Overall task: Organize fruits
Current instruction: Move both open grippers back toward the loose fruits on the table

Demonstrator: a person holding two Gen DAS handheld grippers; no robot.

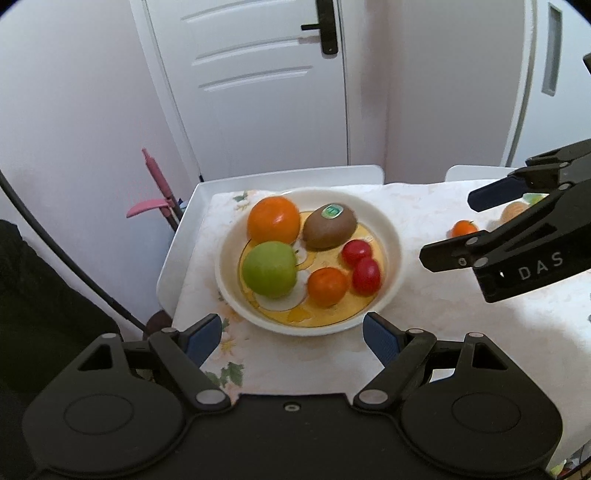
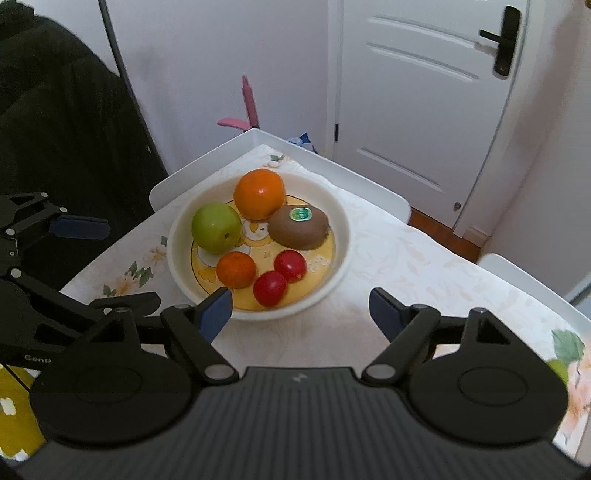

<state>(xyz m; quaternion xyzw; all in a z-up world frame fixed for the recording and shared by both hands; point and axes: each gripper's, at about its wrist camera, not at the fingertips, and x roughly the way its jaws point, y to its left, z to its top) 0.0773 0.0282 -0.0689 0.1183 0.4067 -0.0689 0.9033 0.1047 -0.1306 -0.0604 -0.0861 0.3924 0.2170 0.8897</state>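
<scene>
Left gripper point(image 1: 291, 332) w/ jaws spread wide, nothing between them – the white bowl point(image 1: 391, 236) sits just ahead of its fingertips on the floral tablecloth point(image 1: 424, 332). In the bowl, going away from the left gripper: green apple point(image 1: 269, 268) and small orange point(image 1: 327, 287) nearest, two cherry tomatoes point(image 1: 362, 266) touching each other to the right, then large orange point(image 1: 273, 219) and kiwi w/ green sticker point(image 1: 330, 226) at the far side. Apple touches the large orange.

Right gripper point(image 2: 301, 306) also released, empty; its left fingertip point(image 2: 218, 308) overlaps the bowl's near rim point(image 2: 343, 236) in view, cannot tell if touching. Bowl is straight ahead and slightly left of it.

From the left wrist, the right gripper point(image 1: 447, 229) comes in from the right, partly blocking another small orange fruit point(image 1: 463, 228) and a pale peeled-looking fruit point(image 1: 515, 212) lying on the cloth – well apart from the bowl.

Around: white table edge point(image 1: 173, 258) under the cloth, pink-handled tool point(image 1: 159, 184) leaning beyond the table's far-left corner, white door point(image 1: 258, 92) w/ black handle point(image 1: 327, 27) behind, dark cable point(image 1: 55, 243) at left.
</scene>
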